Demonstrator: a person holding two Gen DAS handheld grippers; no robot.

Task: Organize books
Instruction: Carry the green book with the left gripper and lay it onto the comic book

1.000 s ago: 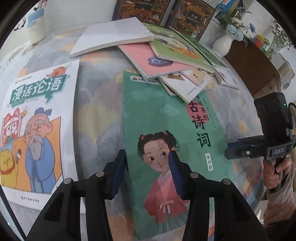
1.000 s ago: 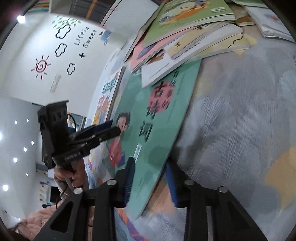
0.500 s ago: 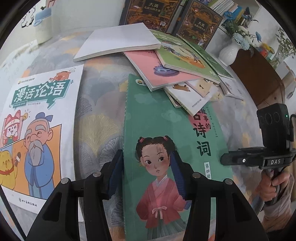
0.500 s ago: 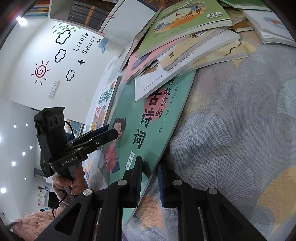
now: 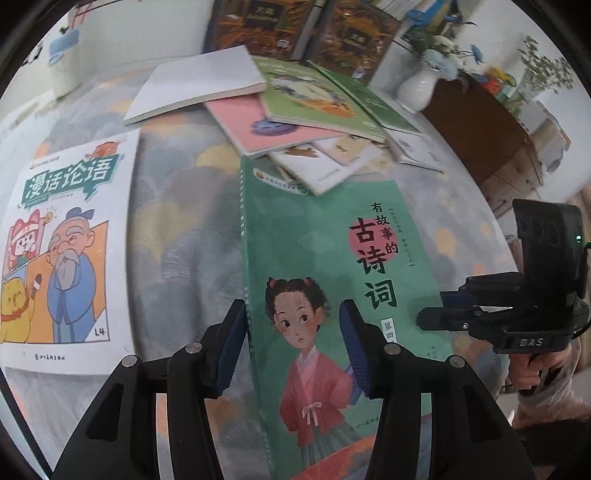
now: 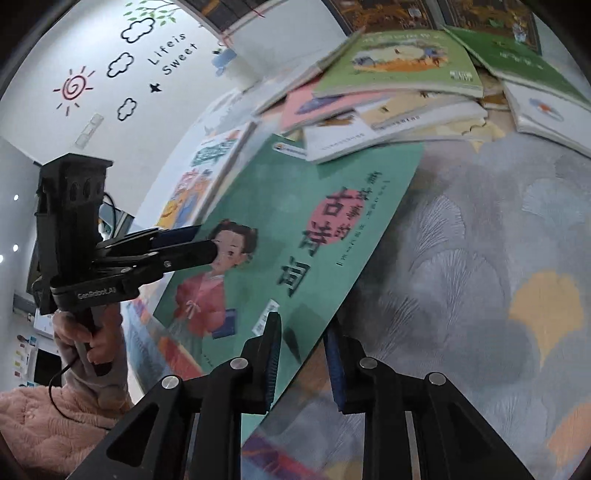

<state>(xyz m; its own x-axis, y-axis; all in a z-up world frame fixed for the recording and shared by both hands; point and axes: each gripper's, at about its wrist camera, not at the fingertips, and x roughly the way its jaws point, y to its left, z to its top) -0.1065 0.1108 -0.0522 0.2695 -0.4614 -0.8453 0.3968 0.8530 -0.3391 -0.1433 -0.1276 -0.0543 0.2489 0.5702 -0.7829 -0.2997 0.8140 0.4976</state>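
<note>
A green book with a girl in red on its cover (image 5: 332, 229) (image 6: 303, 192) lies slanted on the patterned cloth, its far end under a pile of thin books (image 5: 314, 110) (image 6: 399, 85). My left gripper (image 5: 291, 308) (image 6: 199, 243) is open and straddles the book's spine edge, one finger beside the spine and the other over the cover. My right gripper (image 6: 303, 321) (image 5: 432, 310) has the opposite long edge between its jaws. They are opening, and its pads stand off the raised edge.
A white cartoon book (image 5: 66, 240) lies flat to the left. Dark upright books (image 5: 266, 26) stand at the back, with a white vase (image 5: 415, 90) on a wooden cabinet (image 5: 491, 147) to the right. A hand (image 6: 85, 332) holds the left gripper's grip.
The green book has slid out from under the pile, so its whole title shows. The right gripper's jaws closed on its edge, lifted it, then parted. The left gripper kept its straddle.
</note>
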